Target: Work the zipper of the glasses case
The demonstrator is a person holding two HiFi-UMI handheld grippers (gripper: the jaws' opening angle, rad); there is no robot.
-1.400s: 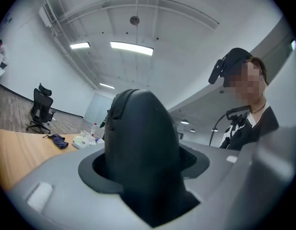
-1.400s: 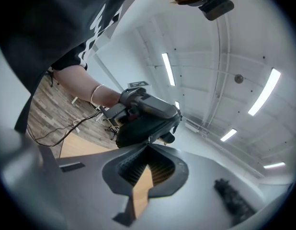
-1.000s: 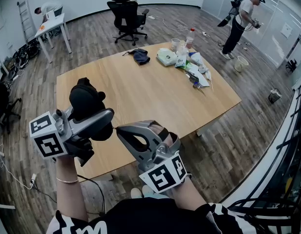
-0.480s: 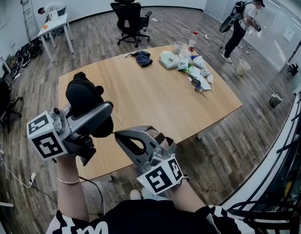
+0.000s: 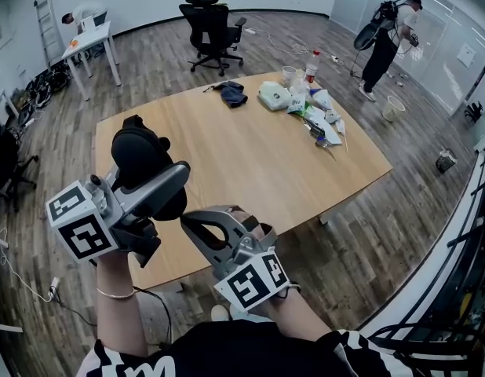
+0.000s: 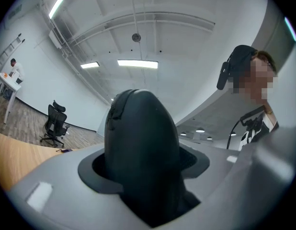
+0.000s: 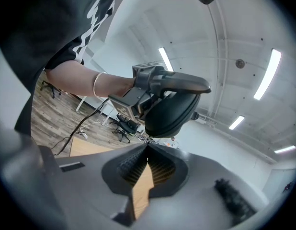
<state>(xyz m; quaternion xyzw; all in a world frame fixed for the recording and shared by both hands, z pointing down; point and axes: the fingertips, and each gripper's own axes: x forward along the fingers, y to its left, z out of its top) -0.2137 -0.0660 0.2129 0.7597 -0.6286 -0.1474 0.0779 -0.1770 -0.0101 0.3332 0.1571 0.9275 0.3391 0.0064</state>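
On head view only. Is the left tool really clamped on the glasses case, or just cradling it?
Observer: Clamped. In the left gripper view the glasses case sits between the left tool's jaws and fills the gap, with pads against both sides.
Operator: Right tool open or shut?
Observer: Shut. In the right gripper view the right tool's jaws meet at the tips, right at the case's lower edge.
Operator: Anything pinched in it?
Observer: Too small to tell at the tips. Behind them the pads are bare, and the wooden table shows through the gap.
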